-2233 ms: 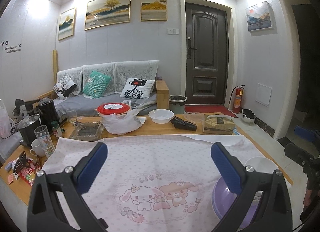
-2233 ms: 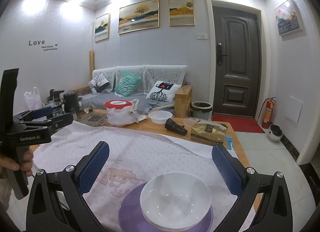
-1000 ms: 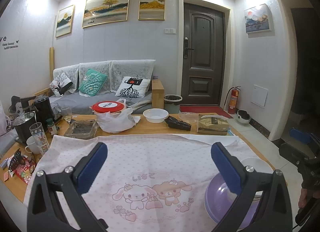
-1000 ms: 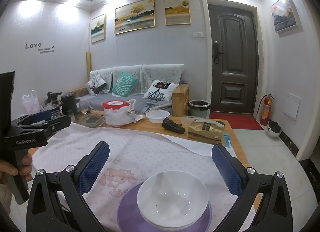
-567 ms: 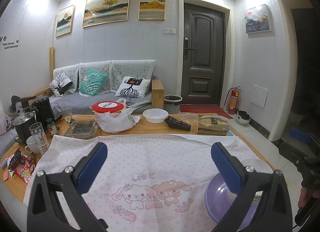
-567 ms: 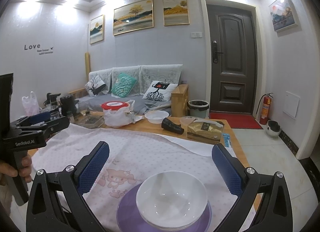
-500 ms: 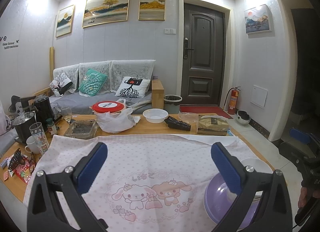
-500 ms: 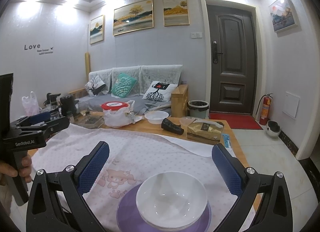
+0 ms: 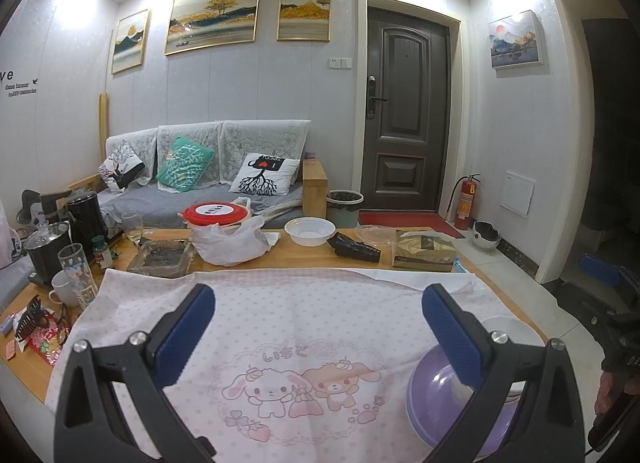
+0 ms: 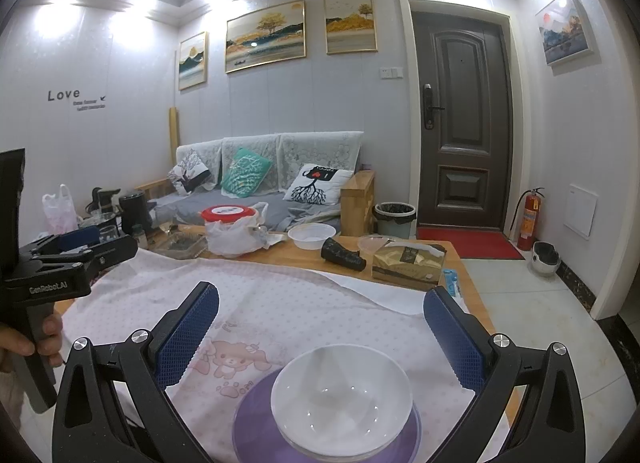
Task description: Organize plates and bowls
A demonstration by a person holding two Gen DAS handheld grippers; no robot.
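Little has shifted over the last two seconds: both cameras have eased back slightly, and the dishes sit as before. Both claws hang released and empty, the left gripper (image 9: 318, 327) over the cartoon print, the right gripper (image 10: 320, 329) just above the white bowl (image 10: 341, 393). That bowl rests inside a purple plate (image 10: 250, 423) at the near right corner of the pink polka-dot tablecloth (image 9: 304, 303), which covers a wooden coffee table (image 9: 308, 257). Its bunny and bear drawing carries Japanese characters, "いちご". Beyond lie a red-lidded container (image 9: 216, 213), a white disposable bowl (image 9: 310, 230) and a golden tissue box (image 9: 424, 251). Behind stand a grey sofa (image 9: 192, 199), a dark door (image 9: 404, 119) and a fire extinguisher (image 9: 466, 201). "Love" is lettered on the wall (image 10: 64, 95); "GenRobot.AI" marks the left gripper's handle (image 10: 48, 288).
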